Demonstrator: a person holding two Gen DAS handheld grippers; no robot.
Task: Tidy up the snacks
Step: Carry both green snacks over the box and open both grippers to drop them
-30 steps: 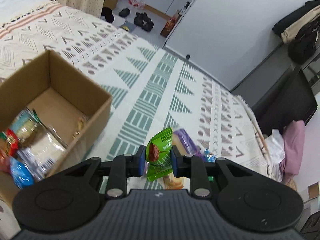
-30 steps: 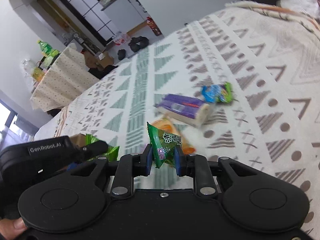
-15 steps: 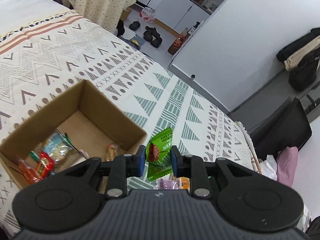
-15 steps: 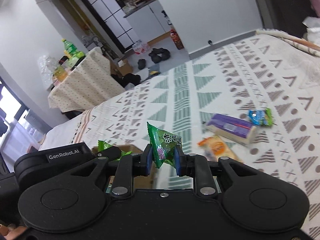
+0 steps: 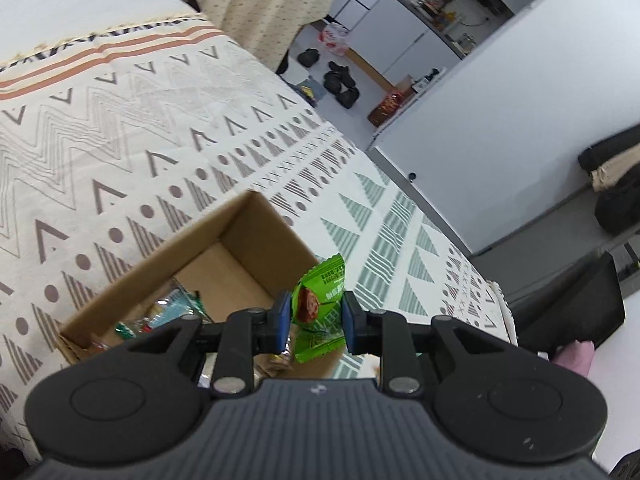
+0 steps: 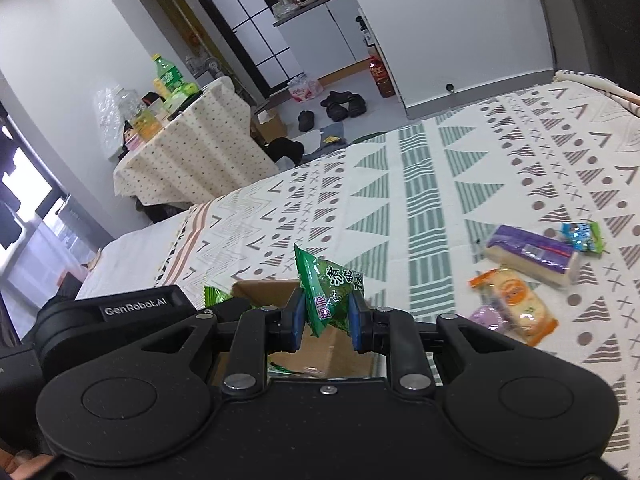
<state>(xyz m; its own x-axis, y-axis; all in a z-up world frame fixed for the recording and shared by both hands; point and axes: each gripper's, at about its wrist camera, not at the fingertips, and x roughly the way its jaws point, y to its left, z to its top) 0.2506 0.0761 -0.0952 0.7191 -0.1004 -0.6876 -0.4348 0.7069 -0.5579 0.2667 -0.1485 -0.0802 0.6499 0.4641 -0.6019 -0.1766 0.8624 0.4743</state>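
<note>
Snacks looked light, soft and crinkly — best pinched mid-bag. Left gripper pinched a green packet over the cardboard box; right gripper pinched another green bag — box below.

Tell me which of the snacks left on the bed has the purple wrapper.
The long block, lying farthest up the bedspread beside the small blue-green packet. The orange pack nearer the camera holds a pale round biscuit instead.

Left claw and right claw are each clamped on something, side by side.
</note>
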